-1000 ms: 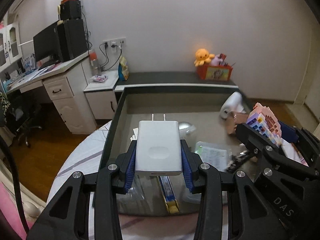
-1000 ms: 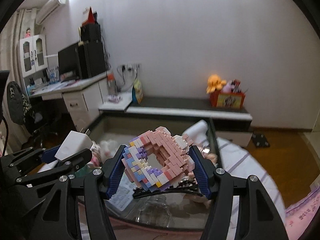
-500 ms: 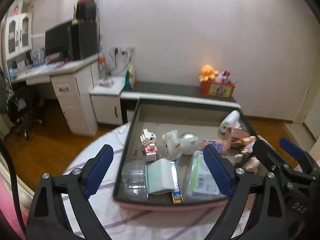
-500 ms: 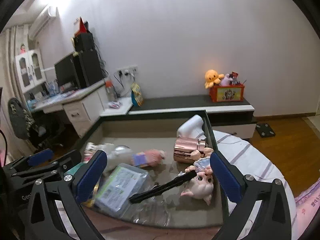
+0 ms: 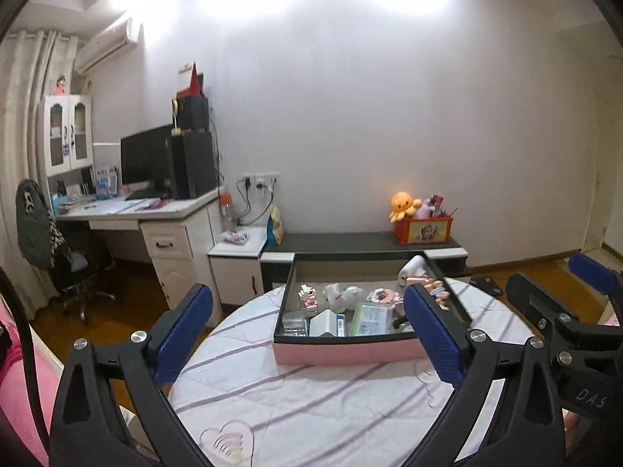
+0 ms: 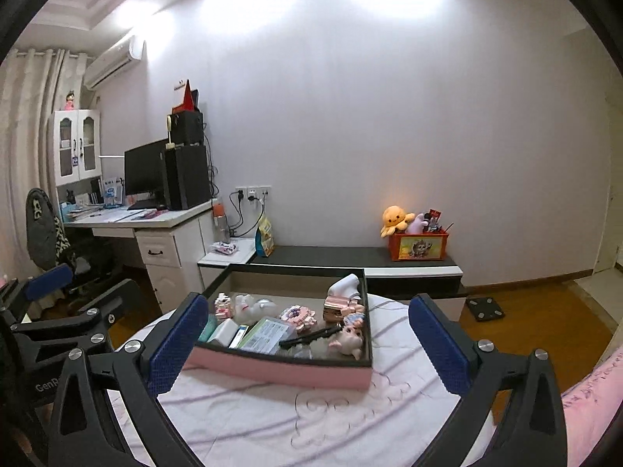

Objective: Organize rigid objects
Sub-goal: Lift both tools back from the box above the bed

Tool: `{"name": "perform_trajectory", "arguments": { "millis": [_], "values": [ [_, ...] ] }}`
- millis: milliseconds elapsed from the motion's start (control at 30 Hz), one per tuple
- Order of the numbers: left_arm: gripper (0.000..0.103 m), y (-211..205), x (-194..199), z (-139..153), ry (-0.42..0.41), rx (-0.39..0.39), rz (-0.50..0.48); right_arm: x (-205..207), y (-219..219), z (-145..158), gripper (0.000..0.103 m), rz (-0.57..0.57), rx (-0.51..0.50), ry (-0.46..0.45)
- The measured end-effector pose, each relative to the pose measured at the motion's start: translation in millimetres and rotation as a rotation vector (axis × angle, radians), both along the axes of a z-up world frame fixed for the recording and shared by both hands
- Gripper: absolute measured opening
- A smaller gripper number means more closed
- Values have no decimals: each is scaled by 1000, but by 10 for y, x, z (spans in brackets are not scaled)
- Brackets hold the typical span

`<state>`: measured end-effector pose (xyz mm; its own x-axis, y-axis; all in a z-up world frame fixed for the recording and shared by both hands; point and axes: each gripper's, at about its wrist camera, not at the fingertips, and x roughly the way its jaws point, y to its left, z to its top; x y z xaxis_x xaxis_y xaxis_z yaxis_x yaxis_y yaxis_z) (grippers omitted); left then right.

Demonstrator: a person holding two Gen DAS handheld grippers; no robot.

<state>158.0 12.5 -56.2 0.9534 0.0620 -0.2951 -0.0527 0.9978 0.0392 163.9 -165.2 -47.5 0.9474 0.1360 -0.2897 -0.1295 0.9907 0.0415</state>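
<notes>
Left gripper [image 5: 309, 329]: spread wide, nothing held; blue ribbed pads [image 5: 183, 329] on black plastic fingers with silver screws. Held raised and back from the tray [image 5: 342, 348], aimed forward over the striped cloth.

Right gripper [image 6: 307, 336]: likewise spread wide, nothing between the pads [image 6: 436, 344]; same black frame, blue textured facing. Positioned just beside the left gripper, also back from the tray and looking down on it at a shallow angle.

Tray: rectangular, pink outer wall, dark rim, resting on the round bench [image 5: 311, 401] covered in white cloth with purple stripes and a stitched heart outline.

Contents, packed close together:
- white charger block [image 6: 226, 329], smooth plastic, near the front left;
- pink and purple brick-built ring [image 6: 298, 315], studded surface, mid-tray;
- glossy pig figurine [image 6: 348, 336], front right;
- copper-coloured ribbed cylinder [image 6: 337, 305], rear right, beside a white hair dryer [image 6: 344, 284];
- clear plastic packet with green label [image 6: 266, 332], front centre;
- black slender clip [image 6: 309, 336], lying across the front items.
</notes>
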Motion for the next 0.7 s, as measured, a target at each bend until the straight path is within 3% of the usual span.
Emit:
{"name": "perform_trajectory", "arguments": {
  "millis": [400,700],
  "values": [
    [103,-106,-1013,407,-157,55,5,-1013,-12,317,103,-34,-6,-85],
    [103,-78,-1422,536,-190,25,0,-1448,-25,448,103,-55,-19,-139]
  ]
}}
